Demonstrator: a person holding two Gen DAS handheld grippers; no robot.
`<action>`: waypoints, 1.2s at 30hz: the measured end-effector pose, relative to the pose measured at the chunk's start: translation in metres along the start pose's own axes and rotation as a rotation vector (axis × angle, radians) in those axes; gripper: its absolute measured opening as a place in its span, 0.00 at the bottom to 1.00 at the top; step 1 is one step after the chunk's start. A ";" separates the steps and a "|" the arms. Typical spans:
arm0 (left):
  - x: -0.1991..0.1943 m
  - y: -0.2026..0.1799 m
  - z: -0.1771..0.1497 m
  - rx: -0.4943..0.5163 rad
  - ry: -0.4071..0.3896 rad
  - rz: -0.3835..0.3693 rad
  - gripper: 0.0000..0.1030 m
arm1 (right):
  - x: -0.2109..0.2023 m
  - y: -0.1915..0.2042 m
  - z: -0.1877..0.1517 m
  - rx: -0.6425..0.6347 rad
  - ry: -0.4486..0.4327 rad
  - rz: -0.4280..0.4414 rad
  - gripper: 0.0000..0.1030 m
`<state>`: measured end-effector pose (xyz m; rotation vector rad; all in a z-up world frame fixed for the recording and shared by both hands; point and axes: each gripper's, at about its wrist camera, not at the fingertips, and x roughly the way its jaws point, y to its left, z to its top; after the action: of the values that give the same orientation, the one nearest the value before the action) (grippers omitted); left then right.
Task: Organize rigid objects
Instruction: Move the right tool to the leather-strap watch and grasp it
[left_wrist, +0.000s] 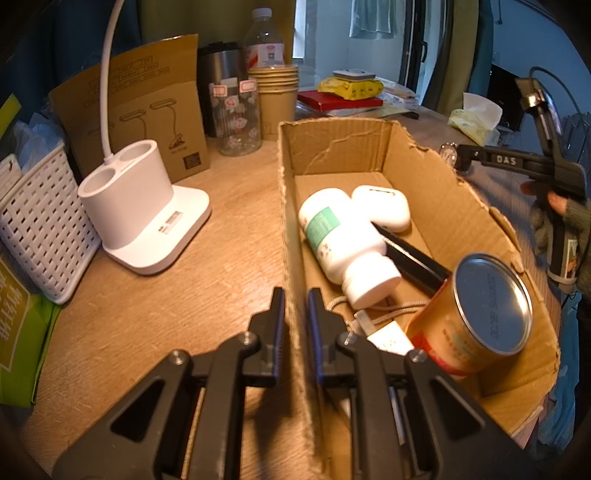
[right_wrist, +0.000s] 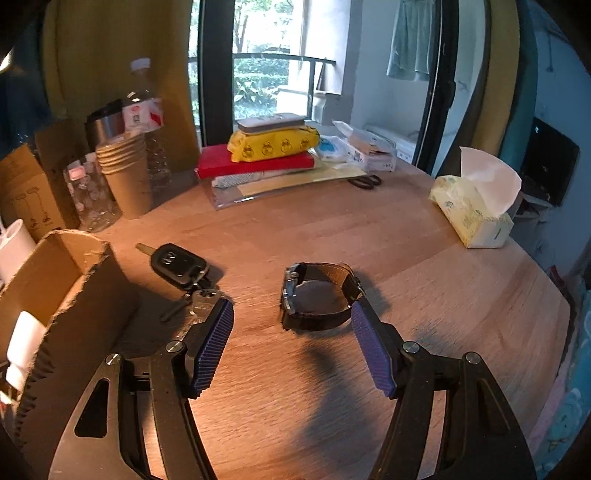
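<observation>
A torn cardboard box lies on the wooden table. It holds a white pill bottle, a white earbud case, a black pen, a tin can and a cable. My left gripper is shut on the box's left wall. In the right wrist view a black-strapped watch stands on its side on the table. My right gripper is open, with the watch at its fingertips and its pads clear of it. A car key lies between the watch and the box.
A white lamp base and a white basket stand left of the box. Stacked paper cups, a glass jar and a bottle are at the back left. A red book under a yellow pack, scissors and a tissue pack lie beyond the watch.
</observation>
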<state>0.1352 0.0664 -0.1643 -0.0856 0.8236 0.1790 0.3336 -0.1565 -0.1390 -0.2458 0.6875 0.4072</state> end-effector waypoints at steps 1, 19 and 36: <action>0.000 0.000 0.000 0.000 0.000 0.000 0.14 | 0.003 0.000 0.000 -0.001 0.006 -0.005 0.68; 0.000 0.001 0.000 0.000 0.000 0.000 0.14 | 0.052 -0.020 0.008 0.065 0.137 0.001 0.71; 0.000 0.001 0.000 -0.001 0.001 -0.001 0.14 | 0.081 -0.027 0.025 -0.002 0.184 0.024 0.72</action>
<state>0.1356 0.0670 -0.1643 -0.0867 0.8244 0.1782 0.4168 -0.1488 -0.1712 -0.2796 0.8715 0.4110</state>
